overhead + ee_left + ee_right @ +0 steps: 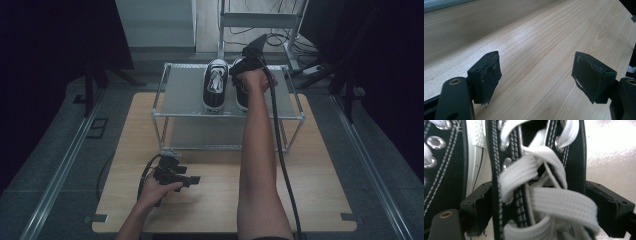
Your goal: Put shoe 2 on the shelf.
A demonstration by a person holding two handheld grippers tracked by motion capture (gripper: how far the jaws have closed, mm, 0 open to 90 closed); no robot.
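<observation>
From above: right gripper [248, 62] down on right sneaker [241, 95] atop metal rack [182, 95], left sneaker [216, 85] beside; left gripper [192, 180] low over wooden table [320, 190], dark room around. Along left fingers [486, 77]: spread, bare woodgrain between. Along right fingers [477, 205]: clamped on laced upper, rack shelf just beyond.

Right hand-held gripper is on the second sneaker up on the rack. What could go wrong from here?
1. The right hand-held gripper straddles the right sneaker at the laced upper; soft canvas and laces may give, so the grip could slip.
2. The left sneaker sits close beside it on the top shelf; shifting one could nudge the other.
3. The right sneaker stands near the shelf's back edge, so a push might tip it off.
</observation>
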